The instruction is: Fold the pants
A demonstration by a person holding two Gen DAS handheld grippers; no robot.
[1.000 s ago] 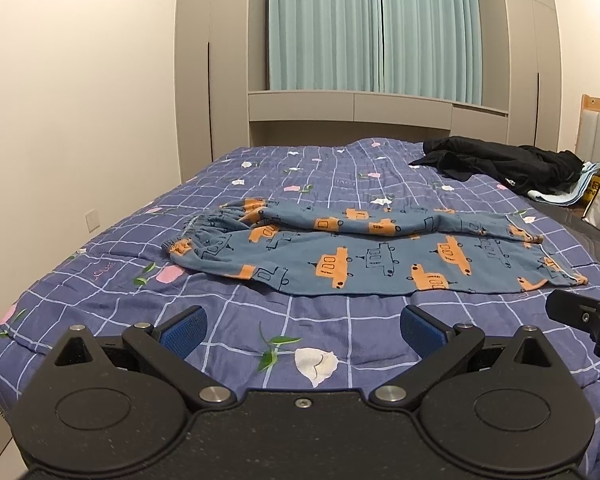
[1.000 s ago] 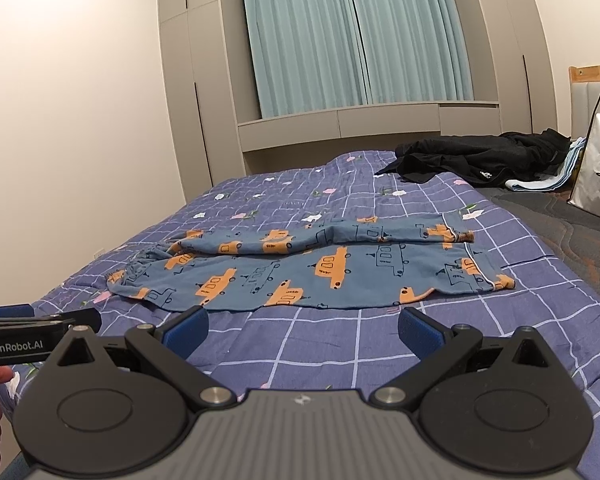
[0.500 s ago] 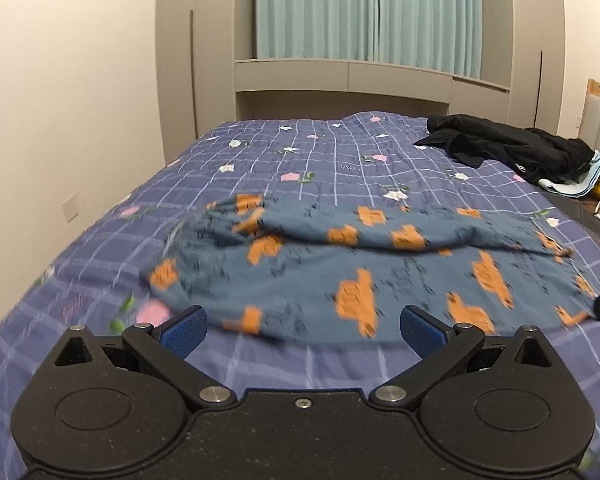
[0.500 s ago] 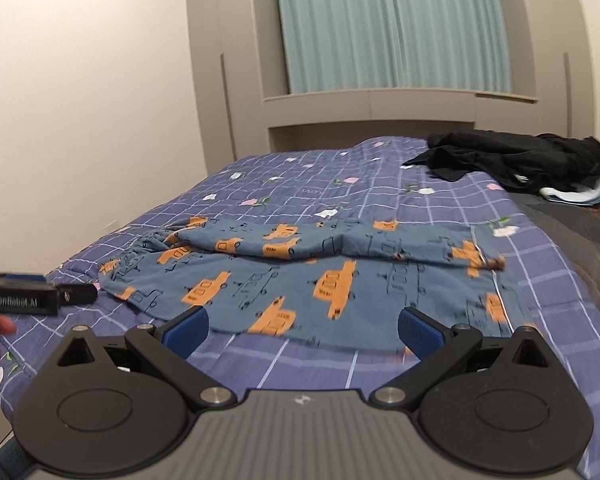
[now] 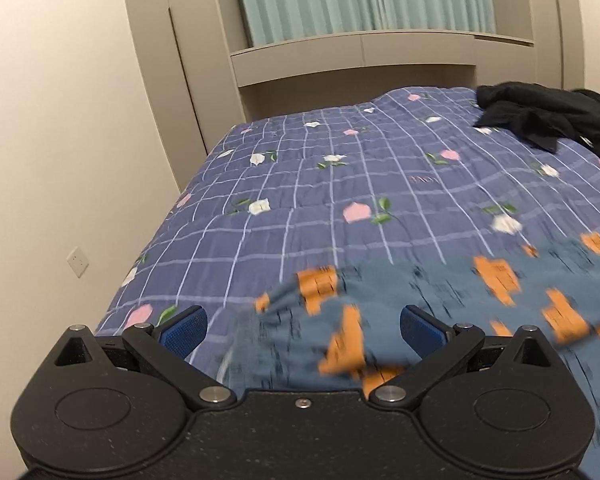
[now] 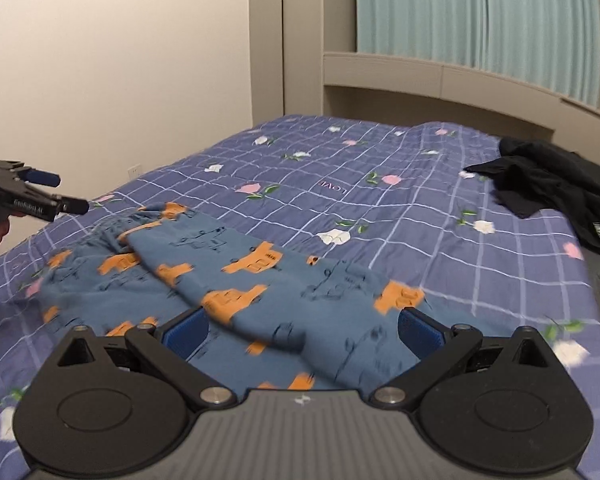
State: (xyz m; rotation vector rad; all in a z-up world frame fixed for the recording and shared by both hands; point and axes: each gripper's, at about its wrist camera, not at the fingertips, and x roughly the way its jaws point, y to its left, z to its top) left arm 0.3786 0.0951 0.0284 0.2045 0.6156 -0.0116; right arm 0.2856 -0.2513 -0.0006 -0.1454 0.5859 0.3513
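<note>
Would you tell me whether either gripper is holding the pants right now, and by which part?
Nothing is held. Both the left gripper and right gripper are open above the pants, which lie on the bed.

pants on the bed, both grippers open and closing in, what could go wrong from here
1. The pants lie rumpled, so the right gripper may pinch several layers and fold in creases.
2. The left gripper may also catch the quilt under the waistband.
3. Both views are motion-blurred; a fast approach could miss the edge.

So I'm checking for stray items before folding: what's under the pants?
Only the checked quilt shows around the pants. Whatever lies directly beneath them is covered by the fabric.
</note>
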